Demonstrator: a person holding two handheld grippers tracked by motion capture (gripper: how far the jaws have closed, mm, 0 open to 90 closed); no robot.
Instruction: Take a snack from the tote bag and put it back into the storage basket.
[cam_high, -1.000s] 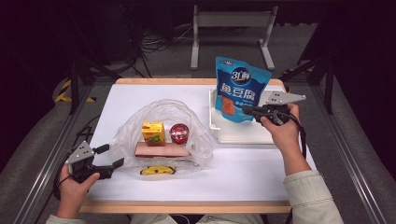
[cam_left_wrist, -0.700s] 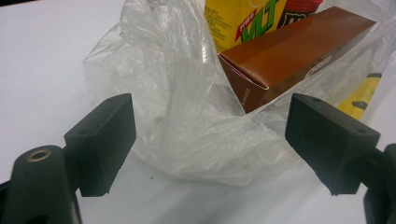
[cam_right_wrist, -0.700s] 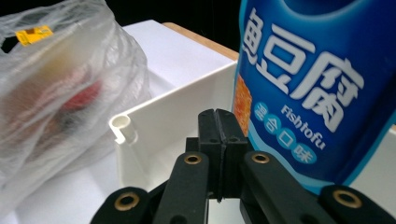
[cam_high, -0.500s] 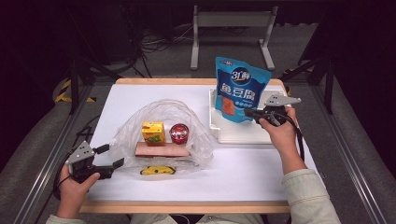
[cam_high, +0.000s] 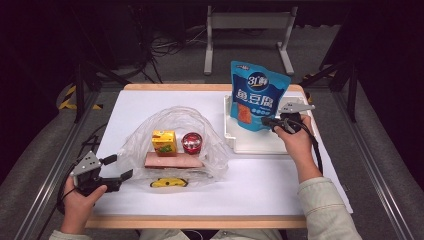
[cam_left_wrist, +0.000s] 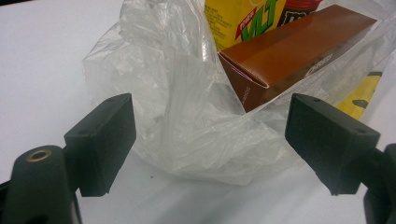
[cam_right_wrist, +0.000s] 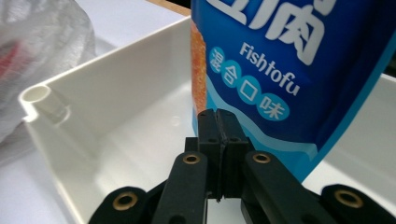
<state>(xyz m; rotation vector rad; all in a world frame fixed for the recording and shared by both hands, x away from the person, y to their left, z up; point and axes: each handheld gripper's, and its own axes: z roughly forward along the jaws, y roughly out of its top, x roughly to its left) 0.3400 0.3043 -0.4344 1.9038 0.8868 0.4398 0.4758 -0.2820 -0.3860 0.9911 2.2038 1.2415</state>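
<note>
One blue Fishtofu pouch (cam_high: 257, 95) is held upright over the white tray (cam_high: 260, 142) by the clamped right gripper (cam_high: 267, 121); well apart, the plastic bag (cam_high: 175, 140) lies just ahead of the open left gripper (cam_high: 119, 167)

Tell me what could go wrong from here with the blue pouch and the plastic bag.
The right tool pinches only the lower edge of the blue pouch standing upright in the white tray, so it could flop or slip. The left tool is open at the plastic bag; closing may snag film and drag the brown box.
</note>
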